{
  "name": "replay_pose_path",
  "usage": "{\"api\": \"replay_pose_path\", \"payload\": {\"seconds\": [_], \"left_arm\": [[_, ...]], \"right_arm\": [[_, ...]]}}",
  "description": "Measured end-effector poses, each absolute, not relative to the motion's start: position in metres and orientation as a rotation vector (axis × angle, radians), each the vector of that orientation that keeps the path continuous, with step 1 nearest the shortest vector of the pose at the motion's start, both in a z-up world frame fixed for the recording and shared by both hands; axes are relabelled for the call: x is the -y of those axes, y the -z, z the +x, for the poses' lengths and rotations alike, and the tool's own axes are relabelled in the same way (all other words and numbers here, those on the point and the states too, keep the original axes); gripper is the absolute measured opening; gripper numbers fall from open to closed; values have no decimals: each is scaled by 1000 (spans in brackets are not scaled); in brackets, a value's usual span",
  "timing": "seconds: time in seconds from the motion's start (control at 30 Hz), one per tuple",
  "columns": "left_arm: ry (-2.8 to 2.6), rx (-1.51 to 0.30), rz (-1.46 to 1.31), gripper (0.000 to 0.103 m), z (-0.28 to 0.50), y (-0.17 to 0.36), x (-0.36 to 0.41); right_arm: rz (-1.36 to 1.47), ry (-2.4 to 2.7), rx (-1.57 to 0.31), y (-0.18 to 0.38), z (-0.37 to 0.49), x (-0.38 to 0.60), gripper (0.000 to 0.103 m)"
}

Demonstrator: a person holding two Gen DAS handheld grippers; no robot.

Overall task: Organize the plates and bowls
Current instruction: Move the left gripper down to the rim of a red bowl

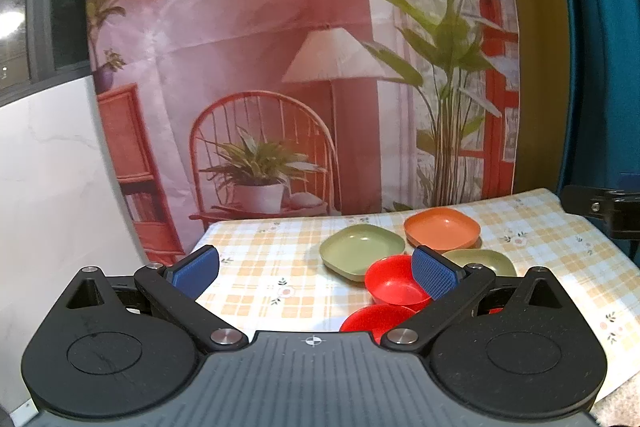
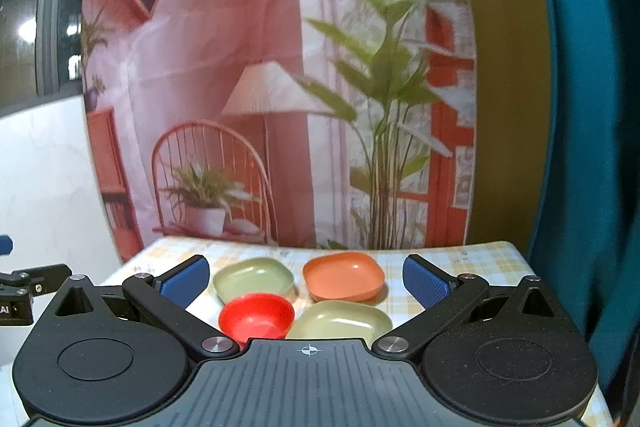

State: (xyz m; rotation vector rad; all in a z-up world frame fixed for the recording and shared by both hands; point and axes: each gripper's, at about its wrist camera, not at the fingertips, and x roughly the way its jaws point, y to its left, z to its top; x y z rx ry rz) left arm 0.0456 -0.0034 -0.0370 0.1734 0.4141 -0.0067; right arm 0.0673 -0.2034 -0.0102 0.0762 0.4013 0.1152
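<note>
On the checked tablecloth lie a green plate (image 1: 360, 253), an orange plate (image 1: 442, 229), a second green plate (image 1: 486, 261) and two red bowls, the farther one (image 1: 394, 285) and the nearer one (image 1: 374, 321). My left gripper (image 1: 316, 273) is open and empty, held above the table's left part, its right finger in front of the bowls. My right gripper (image 2: 306, 285) is open and empty, held short of the dishes; the green plate (image 2: 254, 279), orange plate (image 2: 344, 277), second green plate (image 2: 340, 321) and a red bowl (image 2: 256, 315) show between its fingers.
A printed backdrop (image 1: 280, 67) of a room hangs right behind the table. A white wall (image 1: 48, 179) is on the left, a teal curtain (image 1: 600, 47) on the right. The right gripper's body (image 1: 608, 209) shows at the left view's right edge.
</note>
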Motion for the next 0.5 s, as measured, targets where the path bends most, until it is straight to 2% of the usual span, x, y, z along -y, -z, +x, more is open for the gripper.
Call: {"api": "replay_pose_path", "payload": {"seconds": [0.5], "left_arm": [[14,-466,167,102,117,80,5]], "right_arm": [[86,-101,-495,71,147,198,103]]}}
